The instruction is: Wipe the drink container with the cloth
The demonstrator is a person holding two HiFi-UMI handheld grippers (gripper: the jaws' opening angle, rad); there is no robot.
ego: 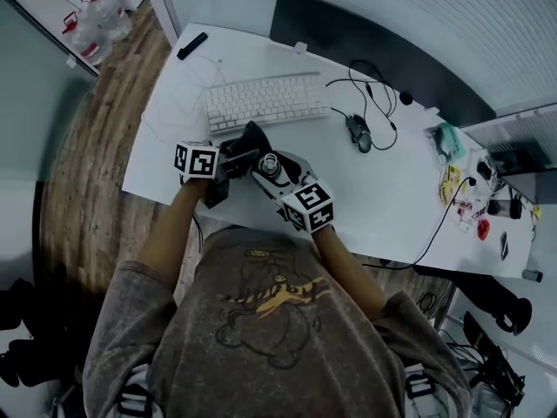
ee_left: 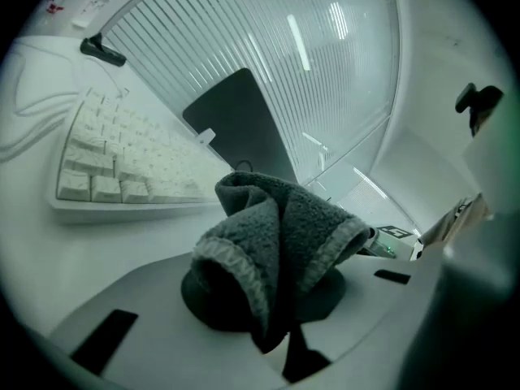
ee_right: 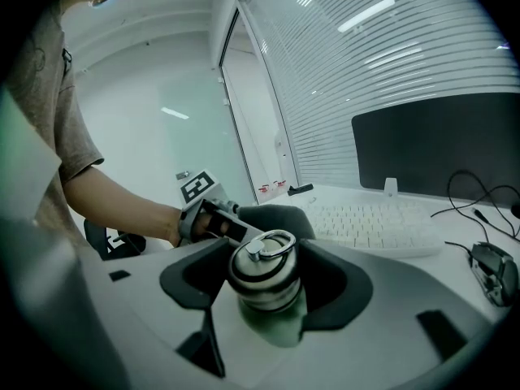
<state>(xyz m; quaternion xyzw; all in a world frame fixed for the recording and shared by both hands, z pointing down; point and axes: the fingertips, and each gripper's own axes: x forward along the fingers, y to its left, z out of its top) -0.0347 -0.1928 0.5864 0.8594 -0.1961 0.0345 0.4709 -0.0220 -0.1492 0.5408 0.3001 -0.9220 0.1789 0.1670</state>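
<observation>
The left tool (ee_left: 272, 303) is gripping the cloth (ee_left: 276, 238), a dark grey towel with a paler hem, which is bunching up in thick folds between its closed jaws and rising above them. In the head view this left tool (ego: 233, 165) is hovering over the front edge of the white worktop (ego: 392, 203), close to the person's chest, and is pointing its load rightward at the drink container (ego: 271, 165). The cloth is sitting right against the left side of the container's cap; whether it is pressing on it cannot be told. The drink container (ee_right: 262, 273) is a metal flask with a shiny lid carrying a ring handle and a greenish body below. It is standing between the jaws of the right tool (ee_right: 264, 287), whose dark pads are clamping it on both sides with the jaws spread wide. Both tools are being held up above the worktop, so the container is resting on nothing but those pads. Beyond them, a white keyboard (ego: 265, 101) is lying across the middle of the worktop. To its right a dark mouse (ego: 359, 133) is trailing a black cable, and behind both a dark monitor (ego: 374, 55) is standing along the far edge.
</observation>
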